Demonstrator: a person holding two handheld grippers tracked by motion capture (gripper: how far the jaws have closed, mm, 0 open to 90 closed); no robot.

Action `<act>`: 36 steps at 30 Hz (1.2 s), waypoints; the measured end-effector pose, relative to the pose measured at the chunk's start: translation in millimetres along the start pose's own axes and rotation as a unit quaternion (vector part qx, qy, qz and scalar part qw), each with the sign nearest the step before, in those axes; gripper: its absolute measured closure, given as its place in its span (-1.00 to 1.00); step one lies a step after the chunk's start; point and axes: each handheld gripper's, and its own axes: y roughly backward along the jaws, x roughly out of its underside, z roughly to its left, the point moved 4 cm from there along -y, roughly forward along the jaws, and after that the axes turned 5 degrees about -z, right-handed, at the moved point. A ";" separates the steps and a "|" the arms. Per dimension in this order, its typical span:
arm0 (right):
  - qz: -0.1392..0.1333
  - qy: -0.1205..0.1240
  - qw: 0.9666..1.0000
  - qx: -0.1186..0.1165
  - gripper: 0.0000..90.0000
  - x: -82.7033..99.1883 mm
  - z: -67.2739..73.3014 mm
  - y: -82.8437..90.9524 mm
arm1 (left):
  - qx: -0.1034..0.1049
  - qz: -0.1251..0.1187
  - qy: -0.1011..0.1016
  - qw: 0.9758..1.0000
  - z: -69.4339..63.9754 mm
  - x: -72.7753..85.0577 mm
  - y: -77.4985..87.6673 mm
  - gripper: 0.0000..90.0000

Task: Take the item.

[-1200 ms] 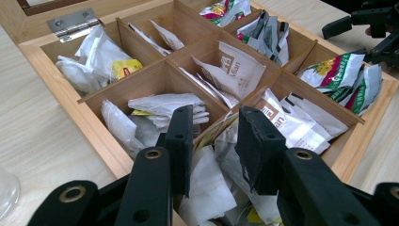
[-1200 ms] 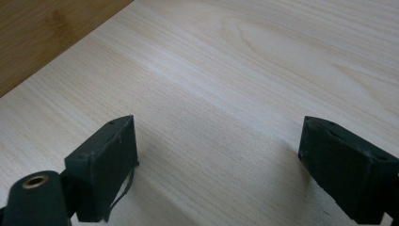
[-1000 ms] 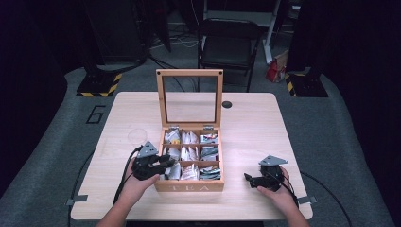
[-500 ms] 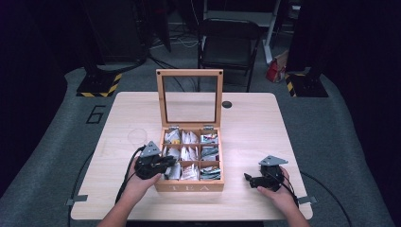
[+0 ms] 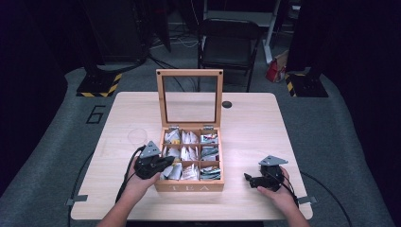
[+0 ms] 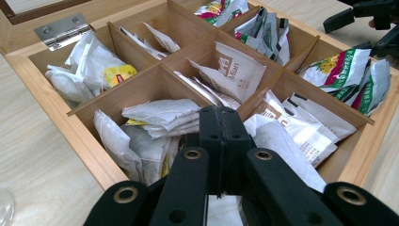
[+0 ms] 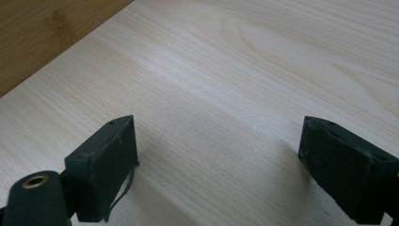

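A wooden tea box [image 5: 189, 187] stands open at the table's front middle, its glass lid [image 5: 189, 73] upright. Its compartments hold several paper tea packets [image 6: 235, 73]. My left gripper [image 5: 165, 163] reaches over the box's near left corner. In the left gripper view its jaws [image 6: 221, 113] are pressed together above the white packets [image 6: 160, 115] of a front compartment, and nothing shows clamped between them. My right gripper [image 5: 248, 178] rests low on the table to the right of the box. Its jaws [image 7: 216, 160] stand wide apart over bare wood.
A small black disc [image 5: 227, 104] sits on the table behind the box's right side. A faint clear round object [image 5: 137, 136] lies left of the box. A dark chair [image 5: 229, 47] stands beyond the table's far edge. The box's wooden side [image 7: 42, 37] is near my right gripper.
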 end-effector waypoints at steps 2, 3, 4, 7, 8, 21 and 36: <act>0.000 0.000 1.000 0.000 -0.75 0.0 0.0 0.0 | 0.000 -0.002 -0.001 1.000 -0.3 -0.2 0.3 1.00; 0.000 0.000 1.000 0.000 -0.75 0.0 0.0 0.0 | 0.000 -0.002 -0.001 1.000 -0.3 -0.6 0.7 1.00; 0.000 0.000 1.000 0.000 -0.75 0.0 0.0 0.0 | -0.001 -0.005 -0.002 1.000 -0.4 -1.2 0.9 1.00; 0.000 0.000 1.000 0.000 -0.75 0.0 0.1 0.0 | -0.004 -0.009 -0.003 1.000 -0.6 -3.5 2.6 1.00; 0.000 0.000 1.000 0.000 -0.75 0.0 0.0 0.0 | -0.004 -0.009 -0.003 1.000 -0.6 -3.5 2.6 1.00; 0.000 0.000 1.000 0.000 -0.75 0.0 0.1 0.0 | -0.012 -0.028 -0.010 0.999 3.8 -14.7 14.0 1.00; 0.000 0.000 1.000 0.000 -0.75 0.0 0.1 0.0 | -0.007 -0.042 -0.009 0.999 1.0 -29.5 35.9 1.00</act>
